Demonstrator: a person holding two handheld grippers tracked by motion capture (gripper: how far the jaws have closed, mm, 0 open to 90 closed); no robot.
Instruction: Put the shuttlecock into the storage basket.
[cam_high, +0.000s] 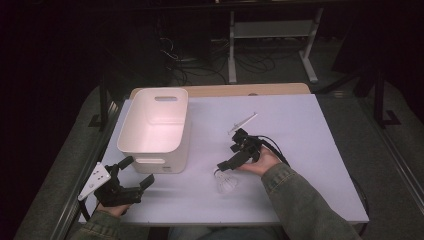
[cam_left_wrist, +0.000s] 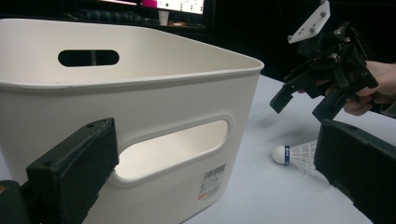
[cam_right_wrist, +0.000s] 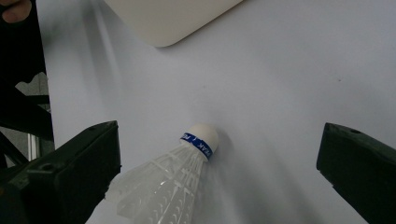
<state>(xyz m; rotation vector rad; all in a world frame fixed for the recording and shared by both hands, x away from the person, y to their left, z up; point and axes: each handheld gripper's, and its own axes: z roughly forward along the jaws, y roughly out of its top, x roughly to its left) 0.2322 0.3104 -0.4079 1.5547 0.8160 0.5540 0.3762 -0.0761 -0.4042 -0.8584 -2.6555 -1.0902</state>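
Shuttlecock (cam_right_wrist: 180, 179) is seen lying on the surface (cam_high: 300, 150), between the spread jaws of the right hand-held gripper (cam_high: 226, 170), ungrasped. Left hand-held gripper (cam_high: 136, 172) is held released beside the white bin (cam_high: 155, 127).

The pale lavender rectangular tabletop (cam_high: 300, 125) was brightly lit, while the room around it lay in near darkness. A light wooden board edge (cam_high: 220, 90) showed along its far side. Beyond stood a white metal-legged stand (cam_high: 270, 30) over a tangle of black cables (cam_high: 200, 65) on the grey carpeted floor (cam_high: 350, 95). Lit monitor screens (cam_left_wrist: 177, 5) glowed far back.
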